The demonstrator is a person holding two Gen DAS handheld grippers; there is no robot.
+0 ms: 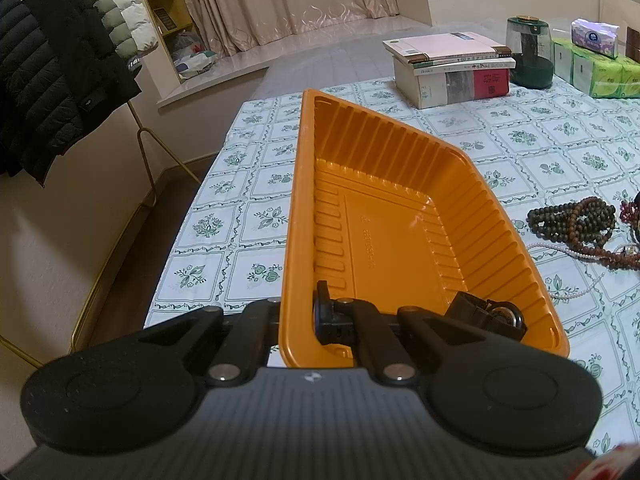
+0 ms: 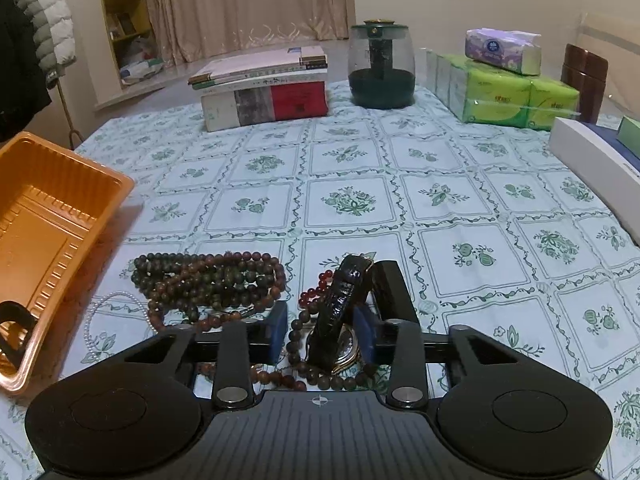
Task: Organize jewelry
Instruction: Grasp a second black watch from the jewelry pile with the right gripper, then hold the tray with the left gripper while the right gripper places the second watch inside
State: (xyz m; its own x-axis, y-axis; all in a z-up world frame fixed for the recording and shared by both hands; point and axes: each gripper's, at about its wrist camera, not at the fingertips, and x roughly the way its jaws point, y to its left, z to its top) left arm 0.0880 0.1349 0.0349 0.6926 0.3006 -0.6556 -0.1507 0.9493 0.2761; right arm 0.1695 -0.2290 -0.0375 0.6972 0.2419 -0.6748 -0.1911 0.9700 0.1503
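An orange plastic tray (image 1: 472, 184) lies on the patterned tablecloth; my left gripper (image 1: 298, 320) is shut on its near left wall and rim. A black object (image 1: 486, 314) lies in the tray's near corner. The tray also shows at the left of the right wrist view (image 2: 116, 188). My right gripper (image 2: 322, 334) is open around a black-strapped wristwatch (image 2: 340, 300) that stands between the blue pads (image 2: 280, 330). Dark wooden bead strands (image 2: 208, 280), a red bead bracelet (image 2: 316, 290) and a white pearl string (image 2: 100, 308) lie around it; the wooden beads also show in the left wrist view (image 1: 572, 220).
A stack of books (image 2: 264, 88), a dark green glass jar (image 2: 380, 68), green and purple tissue packs (image 2: 504, 92), a brown canister (image 2: 584, 76) and a white box (image 2: 592, 164) stand along the far and right sides. The table's left edge (image 1: 188, 216) drops to the floor beside a coat rack (image 1: 48, 60).
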